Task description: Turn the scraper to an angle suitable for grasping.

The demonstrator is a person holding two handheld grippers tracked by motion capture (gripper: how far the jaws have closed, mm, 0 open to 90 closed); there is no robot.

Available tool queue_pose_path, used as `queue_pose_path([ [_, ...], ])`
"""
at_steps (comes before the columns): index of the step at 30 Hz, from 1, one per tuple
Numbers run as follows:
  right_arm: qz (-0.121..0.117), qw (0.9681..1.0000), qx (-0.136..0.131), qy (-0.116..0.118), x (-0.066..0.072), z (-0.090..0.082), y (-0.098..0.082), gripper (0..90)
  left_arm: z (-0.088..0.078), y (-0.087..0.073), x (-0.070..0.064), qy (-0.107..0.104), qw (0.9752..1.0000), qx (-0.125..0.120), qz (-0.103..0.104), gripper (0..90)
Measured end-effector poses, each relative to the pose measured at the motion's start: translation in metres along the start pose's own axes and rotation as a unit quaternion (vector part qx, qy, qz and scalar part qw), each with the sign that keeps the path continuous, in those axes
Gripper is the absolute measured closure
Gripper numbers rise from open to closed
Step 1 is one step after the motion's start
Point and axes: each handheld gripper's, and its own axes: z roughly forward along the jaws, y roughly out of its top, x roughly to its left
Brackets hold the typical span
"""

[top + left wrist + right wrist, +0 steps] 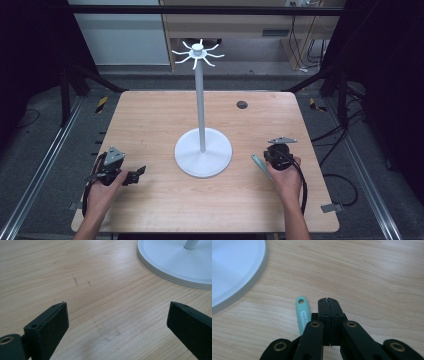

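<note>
Mint-green handle (259,163): high view, on the worktop (150,120) toward its right edge, beside the right hand-held gripper (272,155); likely light, stiff, graspable mid-length.
Hook stand (202,150): mid-worktop, hooks bare.
Left hand-held gripper (117,322): left gripper view, jaws spread.
Right gripper view: jaws pressed together, empty, handle alongside.
Containers: none.

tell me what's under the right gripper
A mint green handle lies on the table beside the shut right gripper; its lower end is covered by the gripper.
</note>
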Motion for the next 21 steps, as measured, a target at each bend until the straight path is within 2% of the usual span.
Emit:
queue_pose_path([
  [4,-0.006,0.9999,0.009,0.002,-0.001,0.000,-0.006,90.0,0.000,0.000,-0.001,-0.001,1.0000,0.000,0.002,3.6],
  [21,-0.011,0.9992,0.037,0.011,0.000,0.013,-0.008,90.0,0.001,0.001,-0.003,0.000,0.9999,0.006,0.010,3.9],
])
